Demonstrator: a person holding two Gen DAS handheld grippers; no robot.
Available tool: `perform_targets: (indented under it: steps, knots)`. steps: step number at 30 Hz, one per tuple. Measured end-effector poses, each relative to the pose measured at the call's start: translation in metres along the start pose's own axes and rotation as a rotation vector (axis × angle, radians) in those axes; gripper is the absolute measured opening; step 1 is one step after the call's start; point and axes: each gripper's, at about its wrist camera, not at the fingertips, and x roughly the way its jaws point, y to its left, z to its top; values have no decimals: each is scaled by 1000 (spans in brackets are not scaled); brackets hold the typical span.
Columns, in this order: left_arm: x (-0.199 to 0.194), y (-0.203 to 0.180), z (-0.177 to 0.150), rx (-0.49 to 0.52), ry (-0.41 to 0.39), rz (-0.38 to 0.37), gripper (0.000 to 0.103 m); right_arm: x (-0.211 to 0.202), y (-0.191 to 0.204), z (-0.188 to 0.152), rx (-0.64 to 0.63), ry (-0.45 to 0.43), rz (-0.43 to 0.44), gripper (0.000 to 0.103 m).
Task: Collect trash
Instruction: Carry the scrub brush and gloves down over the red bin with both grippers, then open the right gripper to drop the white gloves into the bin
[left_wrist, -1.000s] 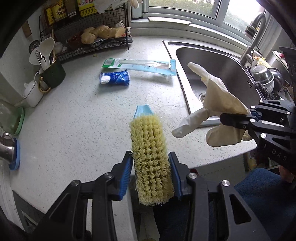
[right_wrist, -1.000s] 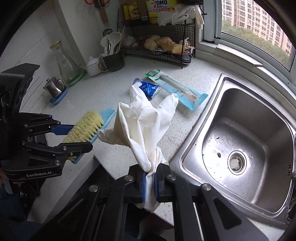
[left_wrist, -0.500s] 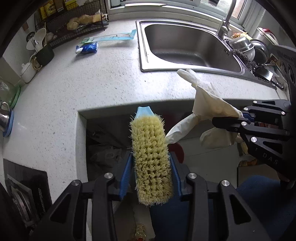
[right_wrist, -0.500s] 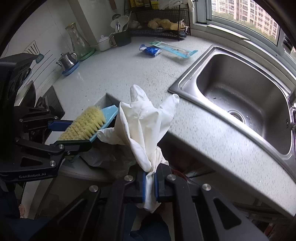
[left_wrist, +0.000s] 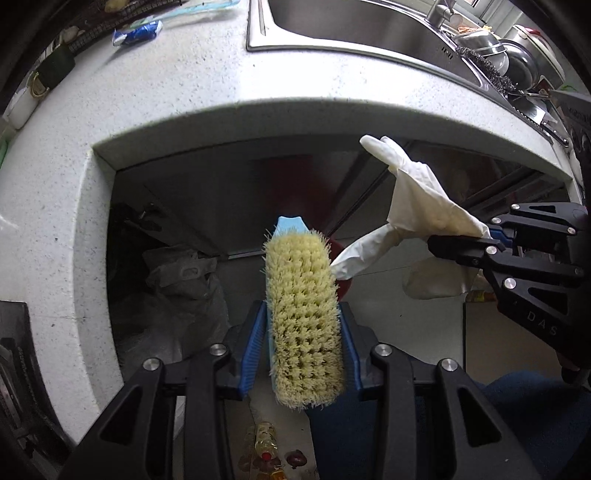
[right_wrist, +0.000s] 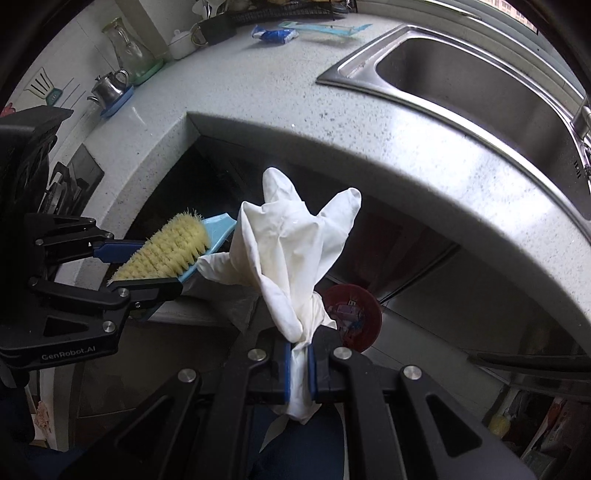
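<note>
A scrub brush (left_wrist: 303, 317) with yellow bristles and a light blue back is clamped between the blue pads of my left gripper (left_wrist: 303, 350); it also shows at the left in the right wrist view (right_wrist: 173, 251). My right gripper (right_wrist: 299, 373) is shut on a crumpled white rubber glove (right_wrist: 291, 251), whose fingers stick upward. From the left wrist view the glove (left_wrist: 417, 206) hangs at the right beside the brush tip. Both grippers point down in front of the counter's edge, over the dark recess below it. A grey plastic bag (left_wrist: 184, 288) lies in that recess.
The speckled countertop (left_wrist: 184, 92) curves across the top, with the steel sink (right_wrist: 461, 85) set in it. A blue wrapper (right_wrist: 275, 35) and a long blue-edged package (right_wrist: 325, 27) lie far back. A red round object (right_wrist: 352, 317) sits under the counter. Small litter (left_wrist: 264, 450) lies on the floor.
Both grippers have drawn back from above the countertop and sunk below its front edge, still holding brush and glove. The recess under the counter has come into view.
</note>
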Motion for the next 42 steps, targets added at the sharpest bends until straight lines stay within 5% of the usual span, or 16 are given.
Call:
perform_targets:
  steps: [13,26,34,39,42]
  knots:
    - [161,22,-8,-15,94,-2,35,155,-54,-17,111,180,14,6]
    - [348,18,-3,22,161,-15,34,353,-110,-36,166,313,-1,6]
    - [409,28,-15,-5,197,-31,33,434,-119,-52,186,363,9,6]
    - [414,33,-17,8,209,-22,33,442,-124,-64,207,378,25,10]
    - [415,36,-18,20,214,-24,33,450,-126,-74,203,407,34,55]
